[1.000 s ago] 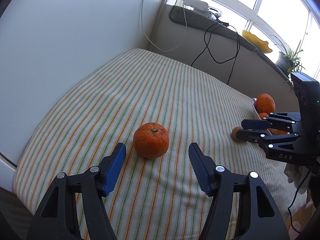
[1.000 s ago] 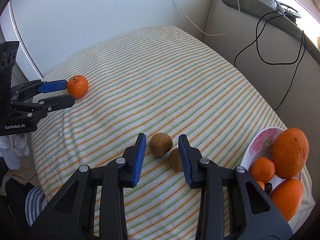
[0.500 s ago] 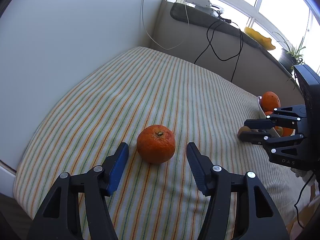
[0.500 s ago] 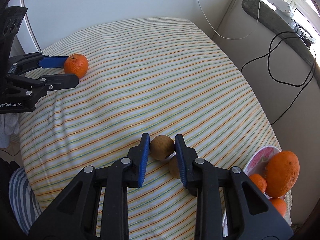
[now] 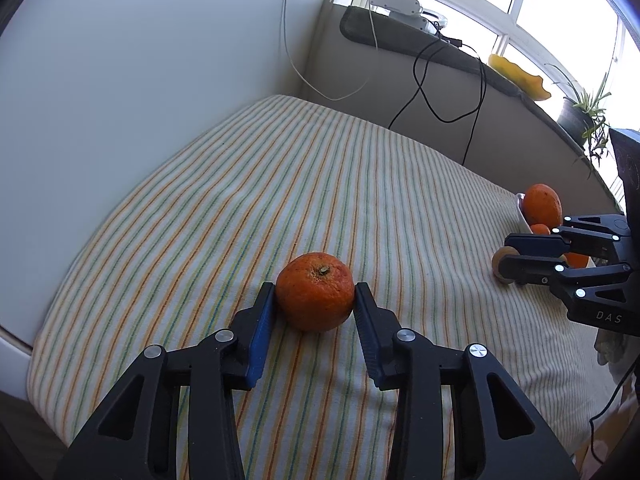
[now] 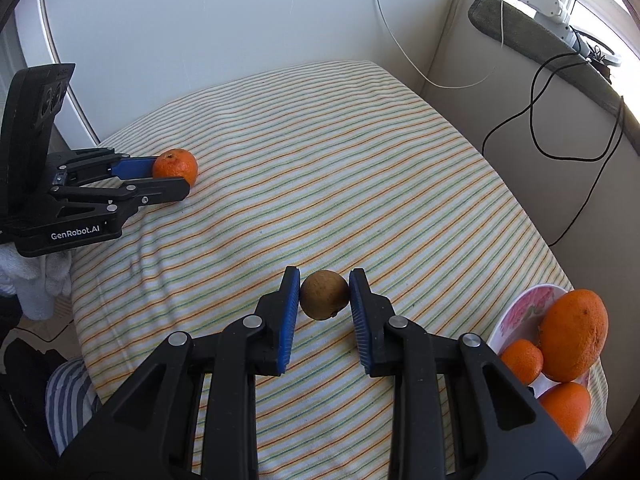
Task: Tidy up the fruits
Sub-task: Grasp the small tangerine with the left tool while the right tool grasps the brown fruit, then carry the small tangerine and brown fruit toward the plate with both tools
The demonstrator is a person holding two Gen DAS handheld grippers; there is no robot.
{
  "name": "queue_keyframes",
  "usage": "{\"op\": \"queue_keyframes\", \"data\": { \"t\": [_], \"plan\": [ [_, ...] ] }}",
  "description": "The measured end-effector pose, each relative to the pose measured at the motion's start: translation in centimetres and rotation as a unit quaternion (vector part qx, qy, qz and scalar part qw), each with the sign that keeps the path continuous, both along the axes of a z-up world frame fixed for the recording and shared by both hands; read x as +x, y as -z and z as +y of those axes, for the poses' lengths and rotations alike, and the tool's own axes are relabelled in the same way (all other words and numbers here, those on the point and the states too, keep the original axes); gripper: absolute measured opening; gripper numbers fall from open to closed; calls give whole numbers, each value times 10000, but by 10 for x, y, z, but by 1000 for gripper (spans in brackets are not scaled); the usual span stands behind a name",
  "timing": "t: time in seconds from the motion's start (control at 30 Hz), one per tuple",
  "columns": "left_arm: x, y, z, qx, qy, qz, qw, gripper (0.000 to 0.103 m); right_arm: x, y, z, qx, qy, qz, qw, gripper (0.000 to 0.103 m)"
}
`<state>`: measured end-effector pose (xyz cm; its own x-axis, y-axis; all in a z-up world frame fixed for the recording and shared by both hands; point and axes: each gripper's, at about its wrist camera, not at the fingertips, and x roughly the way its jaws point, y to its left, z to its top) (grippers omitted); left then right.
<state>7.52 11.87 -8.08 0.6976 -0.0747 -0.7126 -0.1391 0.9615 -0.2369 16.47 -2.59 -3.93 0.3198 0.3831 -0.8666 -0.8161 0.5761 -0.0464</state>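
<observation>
Tangerine (image 5: 315, 297) sits between closing left hand-held gripper (image 5: 315, 300) jaws.

Bare striped cloth (image 6: 360, 184) between grippers

The striped cloth (image 5: 360, 184) is looking soft and woven, matt. The tangerine (image 5: 315, 297) is showing dimpled, faintly glossy peel; the kiwi (image 6: 324, 294) is appearing dull, perhaps fuzzy (too small to judge). The floral bowl (image 6: 524, 308) is gleaming like glazed ceramic.
</observation>
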Motion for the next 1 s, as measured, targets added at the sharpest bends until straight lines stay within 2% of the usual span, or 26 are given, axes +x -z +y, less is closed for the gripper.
{"op": "queue_keyframes", "data": {
  "t": [0.33, 0.57, 1.0],
  "plan": [
    [-4, -19, -18, -91, 242, -236, 9994, 37, -5, -20, -31, 486, 289, 23, 9984, 26],
    [-1, -32, -37, -183, 514, -380, 9978, 37, -9, -33, -66, 792, 688, 2, 9945, 26],
    [11, -46, -80, -307, 1036, -513, 9928, 37, -19, -45, -140, 972, 1363, -156, 9858, 26]
  ]
}}
